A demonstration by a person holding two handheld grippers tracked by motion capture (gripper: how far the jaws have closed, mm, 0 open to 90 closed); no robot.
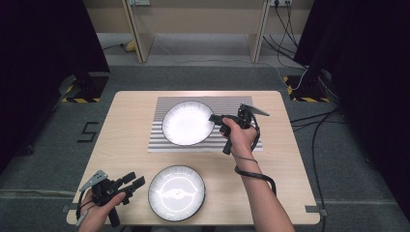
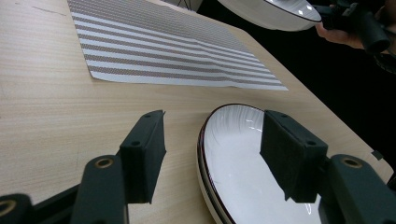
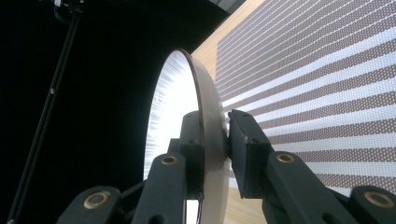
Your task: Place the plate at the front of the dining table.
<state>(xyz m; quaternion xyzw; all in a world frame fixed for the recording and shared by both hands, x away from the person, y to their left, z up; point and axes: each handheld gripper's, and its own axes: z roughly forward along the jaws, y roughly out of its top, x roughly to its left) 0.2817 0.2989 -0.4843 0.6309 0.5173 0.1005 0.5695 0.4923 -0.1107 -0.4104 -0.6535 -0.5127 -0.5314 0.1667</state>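
Two plates: far plate (image 1: 187, 123) above mat (image 1: 241, 104), near plate (image 1: 176, 192) flat on table (image 1: 125, 130).
Right gripper (image 1: 216, 119): clamped on far plate's right rim.
Left gripper (image 1: 136, 181): jaws apart, empty, just left of near plate.

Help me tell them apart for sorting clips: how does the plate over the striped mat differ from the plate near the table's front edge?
The far plate is clamped at its rim by the right tool and, in the left gripper view, hangs clear above the striped mat; the near plate lies flat on the table, ungripped, with the open left tool beside it. Both are round, white and dark-rimmed.
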